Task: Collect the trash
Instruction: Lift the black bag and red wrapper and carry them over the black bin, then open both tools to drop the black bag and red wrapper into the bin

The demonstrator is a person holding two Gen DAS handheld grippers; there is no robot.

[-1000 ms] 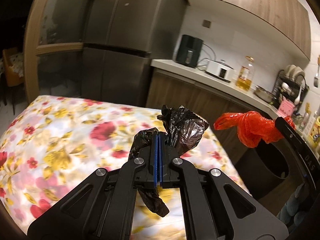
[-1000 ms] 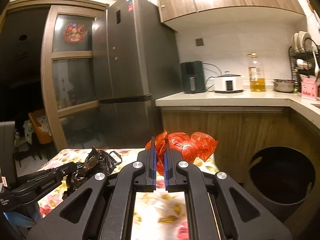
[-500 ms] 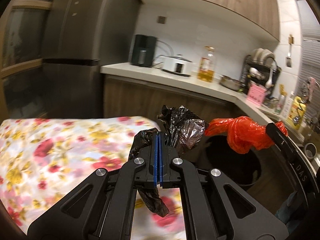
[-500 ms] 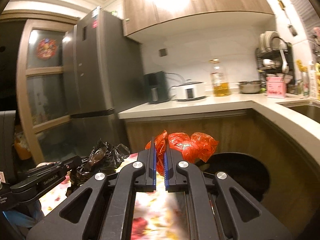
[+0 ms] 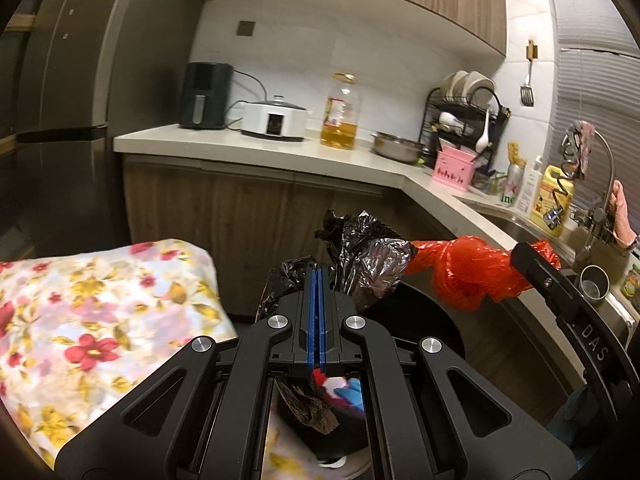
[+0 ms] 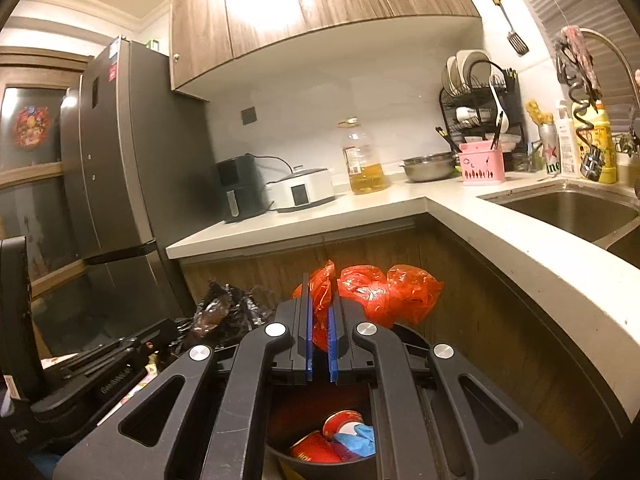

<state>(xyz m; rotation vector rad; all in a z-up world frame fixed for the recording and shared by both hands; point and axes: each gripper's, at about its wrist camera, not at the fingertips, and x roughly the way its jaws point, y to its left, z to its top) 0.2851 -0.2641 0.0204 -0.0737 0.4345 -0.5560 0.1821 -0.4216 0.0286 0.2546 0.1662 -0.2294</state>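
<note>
Nearest to us, the left gripper (image 5: 318, 280) has its jaws pressed tight together on a crumpled black plastic bag (image 5: 366, 258), which bunches up above the blue pads and trails a torn end below them. The right gripper (image 6: 319, 300) has its jaws drawn narrow around a red plastic bag (image 6: 384, 290), most of it puffing out to the right of the fingers. Both bags hang in the air side by side, the black one left of the red one, above a dark round trash bin (image 6: 320, 462) that sits on the floor against the cabinet; inside it we see red and blue scraps (image 6: 340, 440). To the left of the bin lies the flowered cloth (image 5: 96, 312) over the desk. Beyond stands the wooden lower cabinet (image 6: 480, 320) under the pale countertop (image 5: 280, 152), which carries a black appliance (image 5: 206, 94), a white cooker (image 5: 276, 118), an oil bottle (image 5: 340, 114), a steel bowl (image 5: 396, 150) and a dish rack (image 6: 480, 104). The sink (image 6: 572, 210) lies to the right, the tall grey fridge (image 6: 120, 152) to the left.
</note>
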